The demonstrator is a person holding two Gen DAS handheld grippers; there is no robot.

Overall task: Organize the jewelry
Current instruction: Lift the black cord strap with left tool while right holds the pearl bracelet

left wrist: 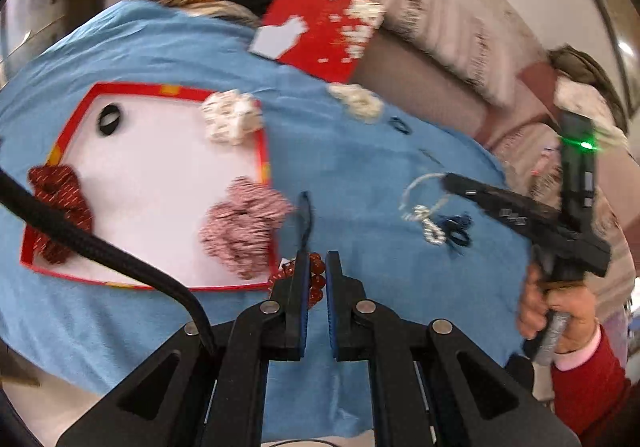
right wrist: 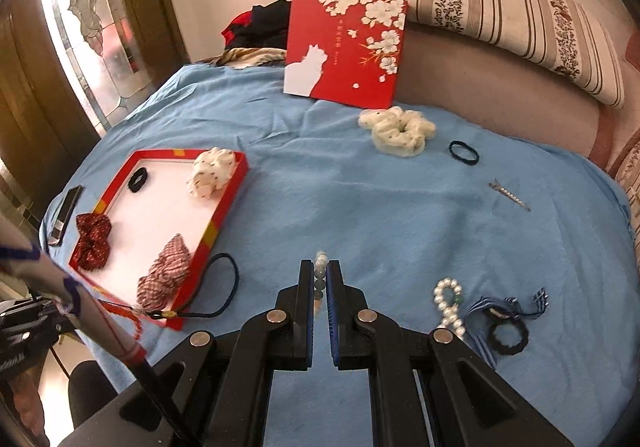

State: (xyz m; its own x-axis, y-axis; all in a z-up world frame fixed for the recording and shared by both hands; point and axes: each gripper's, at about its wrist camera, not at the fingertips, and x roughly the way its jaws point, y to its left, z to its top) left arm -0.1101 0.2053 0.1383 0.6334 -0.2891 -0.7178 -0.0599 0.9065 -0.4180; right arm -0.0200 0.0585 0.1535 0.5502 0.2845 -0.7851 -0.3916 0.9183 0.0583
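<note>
My left gripper (left wrist: 318,267) is shut on a red bead bracelet (left wrist: 316,279) with a dark cord loop, held just right of the red-rimmed white tray (left wrist: 168,183). My right gripper (right wrist: 319,271) is shut on a pale grey-green bead bracelet (right wrist: 320,275) and holds it above the blue cloth. In the left wrist view the right gripper (left wrist: 448,181) is at the right, holding that bracelet (left wrist: 420,191). The tray (right wrist: 224,207) holds a white scrunchie (right wrist: 210,171), a black hair tie (right wrist: 138,179), a dark red scrunchie (right wrist: 92,241) and a checked scrunchie (right wrist: 166,279).
On the blue cloth (right wrist: 360,207) lie a cream scrunchie (right wrist: 396,131), a black hair tie (right wrist: 463,153), a metal hair clip (right wrist: 509,195), a pearl bracelet (right wrist: 450,305) and a blue-striped black scrunchie (right wrist: 508,331). The red lid (right wrist: 344,51) leans on a cushion. A phone (right wrist: 66,215) lies left of the tray.
</note>
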